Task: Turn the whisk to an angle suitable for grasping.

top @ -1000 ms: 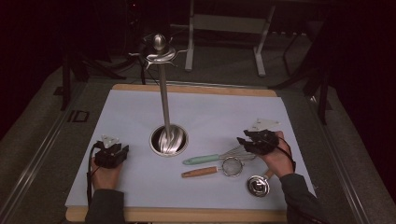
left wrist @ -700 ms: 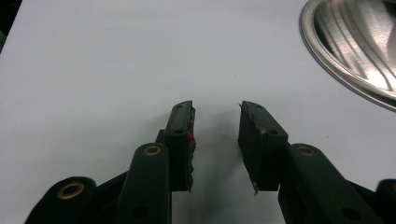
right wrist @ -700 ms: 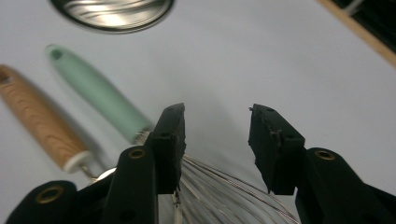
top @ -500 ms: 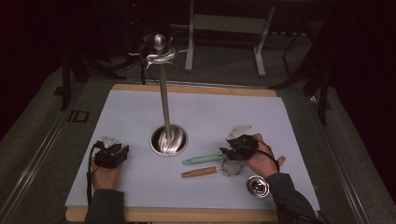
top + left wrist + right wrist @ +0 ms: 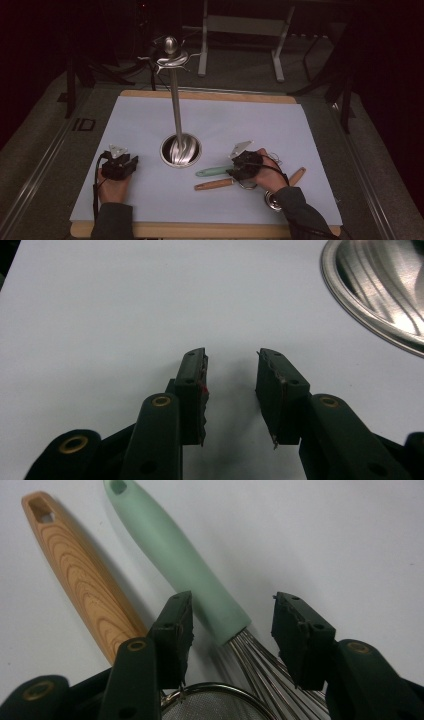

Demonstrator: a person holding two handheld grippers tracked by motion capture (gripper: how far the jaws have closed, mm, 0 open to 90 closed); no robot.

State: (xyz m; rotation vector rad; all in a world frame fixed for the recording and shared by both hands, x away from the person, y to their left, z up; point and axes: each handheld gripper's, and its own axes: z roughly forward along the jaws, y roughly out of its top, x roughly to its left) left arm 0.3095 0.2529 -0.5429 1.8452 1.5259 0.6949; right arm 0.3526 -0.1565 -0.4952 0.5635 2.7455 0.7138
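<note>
The right gripper (image 5: 232, 625) is standing wide over the whisk (image 5: 200, 587); its jaws have just been opening, and the green handle is lying between them without touching the pads. The strainer (image 5: 75, 575) with the wooden handle is lying just beside it. The left gripper (image 5: 232, 390) is resting open and empty on the white mat (image 5: 100, 305). Further away, the steel stand (image 5: 180, 148) is rising upright.

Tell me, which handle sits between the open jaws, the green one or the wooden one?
The mint-green whisk handle lies between the right gripper's jaws. The wooden handle lies just outside them.
</note>
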